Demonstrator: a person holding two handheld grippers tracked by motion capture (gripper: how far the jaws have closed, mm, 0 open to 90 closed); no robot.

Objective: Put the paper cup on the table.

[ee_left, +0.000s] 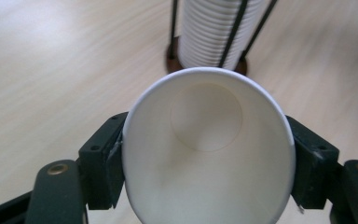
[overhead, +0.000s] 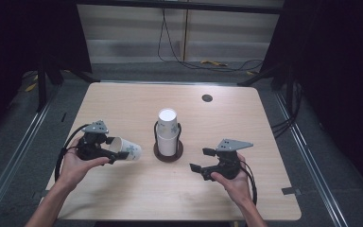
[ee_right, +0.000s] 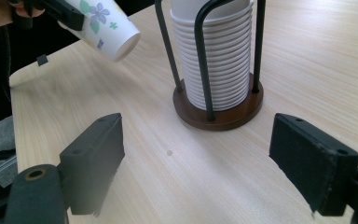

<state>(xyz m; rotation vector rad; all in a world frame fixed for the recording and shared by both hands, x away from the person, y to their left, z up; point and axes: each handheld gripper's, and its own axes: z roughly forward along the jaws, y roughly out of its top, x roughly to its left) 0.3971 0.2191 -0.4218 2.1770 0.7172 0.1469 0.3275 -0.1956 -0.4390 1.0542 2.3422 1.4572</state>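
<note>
A white paper cup (overhead: pixel 130 151) with a flower print lies on its side in the air at the left of the table, bottom pointing toward the middle. My left gripper (overhead: pixel 112 150) is shut on it near the rim. In the left gripper view the cup's open mouth (ee_left: pixel 209 149) faces the camera, with a black jaw pressed on each side. A stack of white cups (overhead: pixel 167 132) stands upside down in a black wire holder on a round brown base (ee_right: pixel 223 114) at the table's centre. My right gripper (overhead: pixel 202 160) hovers right of the holder, open, with nothing between its jaws (ee_right: pixel 200 158). The held cup (ee_right: pixel 107 25) shows at upper left there.
The light wooden table (overhead: pixel 123 104) has a small black round hole cover (overhead: pixel 207 98) near its far edge. Cables lie on the floor beyond the table. Dark curtains close in both sides.
</note>
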